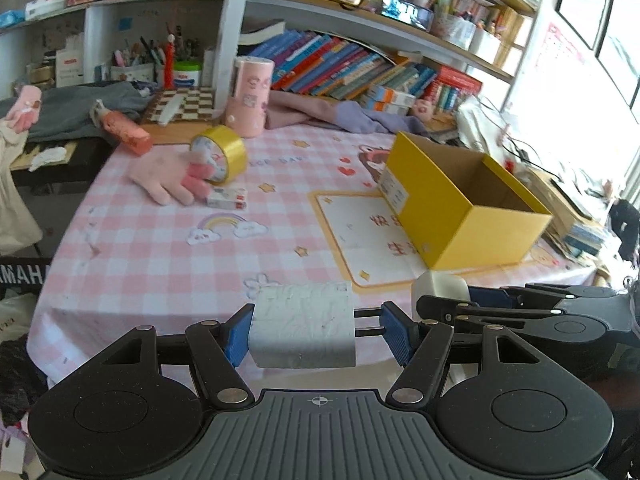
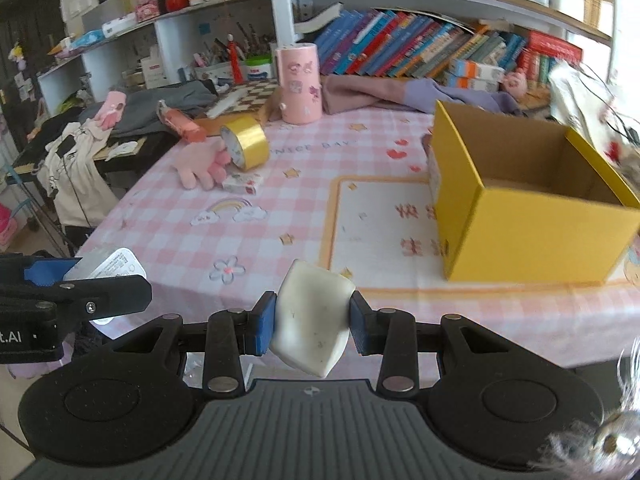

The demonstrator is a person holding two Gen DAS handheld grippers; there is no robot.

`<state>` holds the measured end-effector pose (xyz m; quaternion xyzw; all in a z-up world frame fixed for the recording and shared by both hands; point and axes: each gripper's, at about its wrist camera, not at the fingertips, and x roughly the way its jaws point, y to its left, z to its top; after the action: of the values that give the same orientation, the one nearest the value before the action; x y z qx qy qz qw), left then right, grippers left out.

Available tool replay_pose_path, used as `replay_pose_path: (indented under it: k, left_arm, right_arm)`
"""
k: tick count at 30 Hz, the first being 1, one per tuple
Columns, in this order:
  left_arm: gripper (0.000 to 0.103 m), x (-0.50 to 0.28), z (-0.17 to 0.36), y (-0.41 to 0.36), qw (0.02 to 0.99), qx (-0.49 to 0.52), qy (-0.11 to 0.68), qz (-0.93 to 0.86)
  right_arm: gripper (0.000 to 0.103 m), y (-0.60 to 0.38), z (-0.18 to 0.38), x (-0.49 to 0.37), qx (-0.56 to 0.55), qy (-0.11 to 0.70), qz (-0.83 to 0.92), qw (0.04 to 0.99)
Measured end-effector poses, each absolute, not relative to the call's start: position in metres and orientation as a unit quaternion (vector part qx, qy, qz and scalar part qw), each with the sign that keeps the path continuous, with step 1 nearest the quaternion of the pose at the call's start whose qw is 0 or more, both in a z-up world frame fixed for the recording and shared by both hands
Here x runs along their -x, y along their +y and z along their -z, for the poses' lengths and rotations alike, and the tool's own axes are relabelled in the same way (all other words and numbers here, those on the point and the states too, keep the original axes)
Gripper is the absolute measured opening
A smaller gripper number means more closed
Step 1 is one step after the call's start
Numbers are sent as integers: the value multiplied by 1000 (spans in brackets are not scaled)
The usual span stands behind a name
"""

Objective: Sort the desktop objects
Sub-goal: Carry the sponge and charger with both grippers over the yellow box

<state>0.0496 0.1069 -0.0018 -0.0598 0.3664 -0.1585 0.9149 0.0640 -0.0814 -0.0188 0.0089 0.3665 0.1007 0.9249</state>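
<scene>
Left gripper (image 1: 314,334) clamping a pale tissue pack (image 1: 303,326) across its width, right gripper (image 2: 312,322) pinching a white rounded block (image 2: 310,318), both hovering at near table edge, yellow box (image 2: 520,208) sitting open to the right; pack likely squashing softly, block looking stiff, slippery, needing flat-side pinching

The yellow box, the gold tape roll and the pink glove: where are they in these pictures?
yellow box (image 1: 496,236): left wrist view, its near side wall.
gold tape roll (image 1: 232,151): left wrist view, its shiny outer band.
pink glove (image 2: 196,162): right wrist view, its palm.
</scene>
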Motion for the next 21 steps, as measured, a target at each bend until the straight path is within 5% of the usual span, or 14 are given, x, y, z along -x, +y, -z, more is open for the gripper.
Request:
replay_pose_path:
  k: [21]
  left_arm:
    - [67,-62,11,46,878,22,387,281]
  right_arm:
    - [35,-132,30,-22,-50,399,11,915]
